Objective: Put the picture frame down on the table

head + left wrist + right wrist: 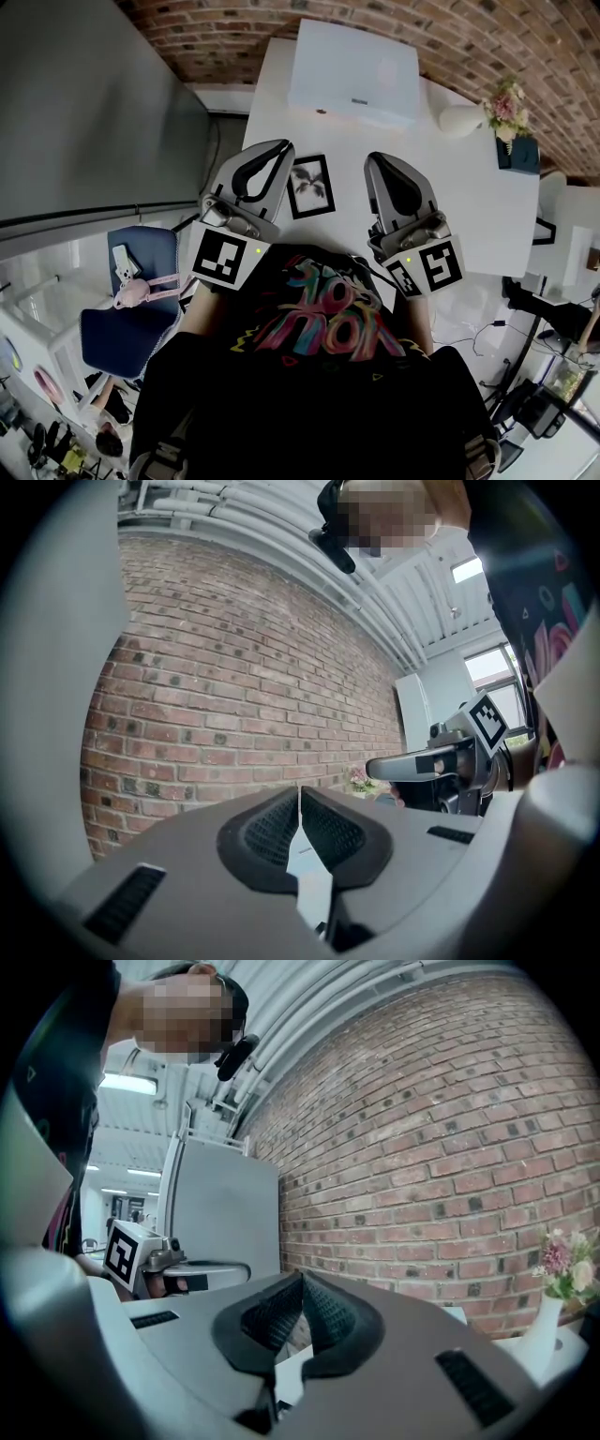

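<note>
Brick wall backs a white table (469,216), which carries a white box (354,70) at its far end and a vase of flowers (504,105) toward the right corner. On the bare near part of the table sits the picture frame (310,186), a small black-rimmed rectangle with a plant print facing up at the head camera. It lies between the 2 tools and apart from both.

The left gripper (275,150) hovers just left of the frame. Its own view shows the ribbed pads pressed tip to tip with nothing between them. The right gripper (379,161) is a little farther off on the other side, and its 2 jaws are likewise closed on nothing.

From this steep angle the frame looks flat on the table, though a low lean on a back stand cannot be ruled out. If it is flat, the task appears done.

I judge the frame light and stiff. Its front is probably glazed, so it would be smooth, slippery and easy to crack. The safest hold would be across the black rim at the middle of 1 long side, with the pads on the moulding and off the print. Lying flat, it offers little edge for a jaw to get under, so tipping 1 side up first would likely help
</note>
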The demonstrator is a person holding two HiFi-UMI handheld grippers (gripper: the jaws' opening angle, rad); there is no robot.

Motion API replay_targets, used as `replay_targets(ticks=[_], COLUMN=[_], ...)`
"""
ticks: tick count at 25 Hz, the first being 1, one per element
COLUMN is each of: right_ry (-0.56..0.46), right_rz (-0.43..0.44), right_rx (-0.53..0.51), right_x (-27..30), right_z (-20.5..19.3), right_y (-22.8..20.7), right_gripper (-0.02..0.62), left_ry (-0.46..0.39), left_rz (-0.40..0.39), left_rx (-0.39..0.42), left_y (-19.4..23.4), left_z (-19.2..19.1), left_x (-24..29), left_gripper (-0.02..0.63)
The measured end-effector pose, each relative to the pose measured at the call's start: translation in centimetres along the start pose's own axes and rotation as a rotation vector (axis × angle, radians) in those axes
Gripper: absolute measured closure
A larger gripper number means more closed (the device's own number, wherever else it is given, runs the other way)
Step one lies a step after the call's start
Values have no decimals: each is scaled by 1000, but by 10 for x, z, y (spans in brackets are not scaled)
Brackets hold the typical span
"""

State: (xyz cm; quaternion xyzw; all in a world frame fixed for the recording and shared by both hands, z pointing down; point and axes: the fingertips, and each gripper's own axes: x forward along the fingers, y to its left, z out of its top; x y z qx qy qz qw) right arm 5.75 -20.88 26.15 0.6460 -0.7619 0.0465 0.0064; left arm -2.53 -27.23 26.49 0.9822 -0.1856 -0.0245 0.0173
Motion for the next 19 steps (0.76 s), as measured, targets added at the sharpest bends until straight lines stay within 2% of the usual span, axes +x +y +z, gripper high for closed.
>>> replay_targets(ticks=[19], right_ry=[0], right_rz=[-5], right_rx=[-6], right_x=[-10], right_z=[-7], right_y=[-6], right_gripper=[577], left_ry=[19], left_rz=[-46], left_rx=[-9], left_y=[-8], left_z=[-16], left_x=[3], left_gripper=[577])
